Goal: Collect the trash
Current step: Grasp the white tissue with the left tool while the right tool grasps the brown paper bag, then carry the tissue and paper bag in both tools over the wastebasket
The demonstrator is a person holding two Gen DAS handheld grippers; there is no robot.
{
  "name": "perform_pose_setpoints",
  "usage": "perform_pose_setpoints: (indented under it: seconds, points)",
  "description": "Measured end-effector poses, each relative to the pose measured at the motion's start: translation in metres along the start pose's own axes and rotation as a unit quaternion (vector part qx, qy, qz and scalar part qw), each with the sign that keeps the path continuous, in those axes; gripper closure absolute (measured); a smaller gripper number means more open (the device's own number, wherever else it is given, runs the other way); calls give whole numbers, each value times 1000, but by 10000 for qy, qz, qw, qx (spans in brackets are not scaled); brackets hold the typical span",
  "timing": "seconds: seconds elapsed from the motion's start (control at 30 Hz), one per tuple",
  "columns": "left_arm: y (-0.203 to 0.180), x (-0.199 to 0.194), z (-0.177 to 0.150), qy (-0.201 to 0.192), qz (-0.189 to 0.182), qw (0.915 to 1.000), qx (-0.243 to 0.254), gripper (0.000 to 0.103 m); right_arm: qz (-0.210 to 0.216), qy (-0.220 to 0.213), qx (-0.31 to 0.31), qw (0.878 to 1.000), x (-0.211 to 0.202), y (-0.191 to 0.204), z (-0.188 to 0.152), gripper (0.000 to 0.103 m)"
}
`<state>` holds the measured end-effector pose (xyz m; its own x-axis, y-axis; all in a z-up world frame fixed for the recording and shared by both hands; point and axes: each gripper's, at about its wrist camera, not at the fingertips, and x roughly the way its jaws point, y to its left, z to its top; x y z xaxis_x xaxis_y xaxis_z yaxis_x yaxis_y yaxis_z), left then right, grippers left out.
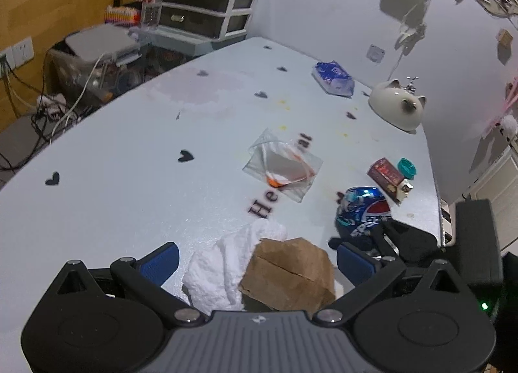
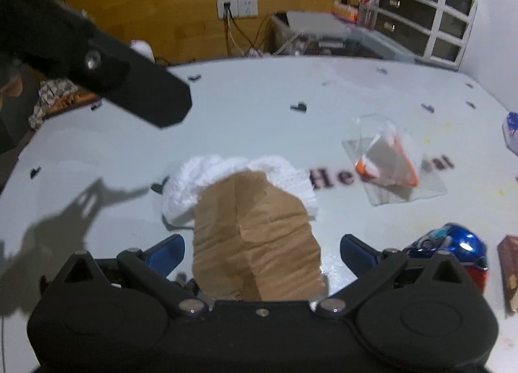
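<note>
Both hand-held grippers stand open: the left hand-held gripper (image 1: 257,263) and the right hand-held gripper (image 2: 262,251) each frame a brown paper scrap (image 1: 288,276) lying on a crumpled white tissue (image 1: 223,263). On the pale surface (image 1: 113,146) beyond lie a clear plastic wrapper (image 1: 283,167), a crushed blue can (image 1: 362,211) and a small red box (image 1: 387,177).

We see creased matt brown paper (image 2: 255,237), fluffy white tissue (image 2: 210,179), glossy crushed metal can (image 1: 362,211), clear shiny plastic bag (image 1: 285,166)

Black grippers, blue-padded jaws, silver screws
</note>
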<state>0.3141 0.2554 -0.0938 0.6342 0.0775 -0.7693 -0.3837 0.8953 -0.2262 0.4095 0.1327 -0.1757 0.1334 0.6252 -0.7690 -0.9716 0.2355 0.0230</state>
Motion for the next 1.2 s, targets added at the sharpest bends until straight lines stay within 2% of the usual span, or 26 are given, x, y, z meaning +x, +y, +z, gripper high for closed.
perform_pose_setpoints:
  seconds: [0.03,0.07,0.27,0.33,0.47,0.6,0.67,0.73,0.77,0.83,0.93,1.2]
  points:
    - [3,5,0,33,-14,10000,-33,4,30,12,7,10000,0,1,-2,16]
    - [6,10,0,73,-22,9999,-67,5,32,3,39,10000,-3,3,-5,18]
    - [10,37,-6,312,-102,9994,-93,5,138,3,453,9989,-34,8,-30,23]
    - [8,46,-8,425,-135,9990,-2,10,115,32,710,9974,-47,8,-40,24]
    - [7,65,-8,533,58,9985,50,14,-61,105,1368,9905,-67,6,-62,31]
    - [6,84,-10,684,465,9964,187,23,-395,185,1989,9791,-79,3,-80,38]
    - [3,90,-13,775,612,9947,271,30,-534,245,2266,9722,-82,2,-87,42]
    - [1,91,-18,819,647,9941,294,45,-664,274,2451,9668,-84,0,-92,45]
    - [0,90,-21,821,681,9938,306,48,-708,268,2513,9649,-85,-1,-94,47]
    - [-2,86,-27,799,754,9934,329,70,-811,231,2637,9609,-89,-2,-96,50]
    - [-5,75,-35,738,783,9937,323,87,-921,174,2727,9575,-94,0,-96,54]
    - [-16,31,-63,649,628,9956,231,91,-971,104,2938,9509,-106,16,-96,55]
